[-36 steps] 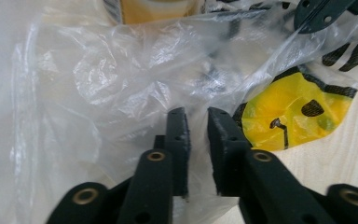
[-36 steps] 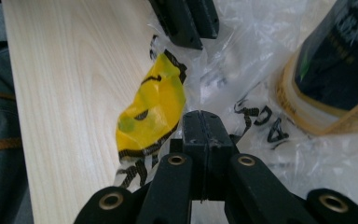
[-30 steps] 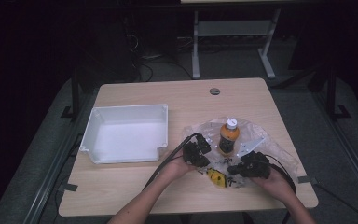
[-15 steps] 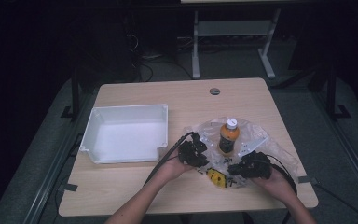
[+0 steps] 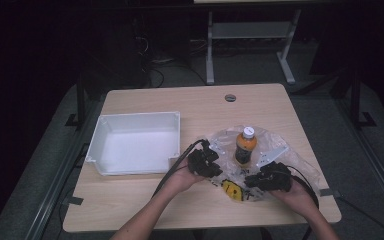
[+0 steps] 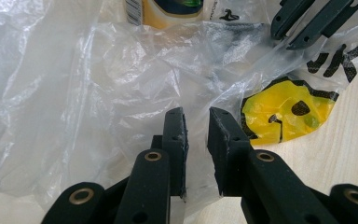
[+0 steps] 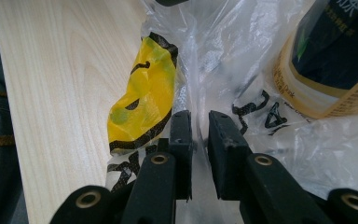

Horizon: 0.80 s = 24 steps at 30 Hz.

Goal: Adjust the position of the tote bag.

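High view: my two hand-held grippers work at the near right part of the desk (image 5: 145, 200), where a clear plastic bag (image 5: 275, 142) lies spread out. My left hand-held gripper (image 5: 206, 162) sits at the bag's left edge, my right hand-held gripper (image 5: 266, 181) at its near edge. A bottle (image 5: 245, 146) with a white cap and orange body stands upright on the bag between them, a little farther away. A yellow and black printed patch (image 5: 232, 189) of the bag shows between the grippers. A white tray (image 5: 136, 120) stands to the left, apart from the bag.

Left gripper view: my left hand-held gripper (image 6: 196, 126) has its jaws narrow, with crumpled film of the bag (image 6: 74, 93) in the slim gap; whether it is truly pinched I cannot tell. The bottle's (image 6: 168, 11) base shows a barcode, too small to read. The yellow patch (image 6: 284, 109) lies to the right, with bold black letters that look like "UK" above it.

Right gripper view: my right hand-held gripper (image 7: 199, 123) is likewise narrow, with film of the bag (image 7: 242, 60) between the jaws. The yellow patch (image 7: 142, 100) lies just left; the bottle (image 7: 331, 60) bears a dark label with fine print I cannot read.
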Tool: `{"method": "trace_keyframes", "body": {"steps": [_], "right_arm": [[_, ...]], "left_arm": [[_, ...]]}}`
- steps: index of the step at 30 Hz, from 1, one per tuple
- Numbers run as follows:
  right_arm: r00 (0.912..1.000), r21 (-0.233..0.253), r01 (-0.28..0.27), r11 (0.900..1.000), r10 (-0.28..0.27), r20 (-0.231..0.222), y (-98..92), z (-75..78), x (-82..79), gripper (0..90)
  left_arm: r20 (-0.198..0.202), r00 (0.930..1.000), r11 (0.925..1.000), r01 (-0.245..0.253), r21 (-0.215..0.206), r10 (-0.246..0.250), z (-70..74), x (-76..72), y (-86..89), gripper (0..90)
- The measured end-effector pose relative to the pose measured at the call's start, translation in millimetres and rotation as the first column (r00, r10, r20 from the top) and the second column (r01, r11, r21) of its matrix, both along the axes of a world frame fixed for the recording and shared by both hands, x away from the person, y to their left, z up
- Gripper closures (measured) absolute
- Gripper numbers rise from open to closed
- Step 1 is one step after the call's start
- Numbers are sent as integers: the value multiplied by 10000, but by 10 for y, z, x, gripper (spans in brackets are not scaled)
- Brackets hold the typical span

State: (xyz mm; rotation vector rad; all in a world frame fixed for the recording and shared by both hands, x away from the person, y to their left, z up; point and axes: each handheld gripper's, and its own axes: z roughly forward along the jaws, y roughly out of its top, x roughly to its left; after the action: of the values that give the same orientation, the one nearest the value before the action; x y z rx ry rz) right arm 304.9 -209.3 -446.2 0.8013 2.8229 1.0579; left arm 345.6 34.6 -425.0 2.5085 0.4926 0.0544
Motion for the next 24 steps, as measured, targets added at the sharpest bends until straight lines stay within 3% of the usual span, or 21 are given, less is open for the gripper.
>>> {"method": "trace_keyframes", "body": {"steps": [3,7,11,15,20,24], "right_arm": [[10000,-17,-22,10000,22,6,7,-1,1,788],[10000,86,-31,10000,30,15,-10,20,-4,708],[9998,342,112,9994,-118,155,-63,114,-30,616],[9990,607,124,9981,-150,423,-153,240,-67,551],[9967,844,191,9962,-256,768,-283,381,-102,530],[9939,973,509,9940,-599,922,-423,459,-55,527]], "left_arm": [[-55,10000,9999,-63,-153,62,16,-12,12,762],[-165,9996,9980,-223,-588,213,68,-30,45,743],[-227,9995,9946,-230,-1008,209,171,-49,89,715],[-35,9999,9906,-145,-1363,142,296,-69,114,691],[144,9999,9876,-58,-1567,82,428,-56,150,667],[183,9997,9807,-139,-1950,178,551,-12,180,649]]}}
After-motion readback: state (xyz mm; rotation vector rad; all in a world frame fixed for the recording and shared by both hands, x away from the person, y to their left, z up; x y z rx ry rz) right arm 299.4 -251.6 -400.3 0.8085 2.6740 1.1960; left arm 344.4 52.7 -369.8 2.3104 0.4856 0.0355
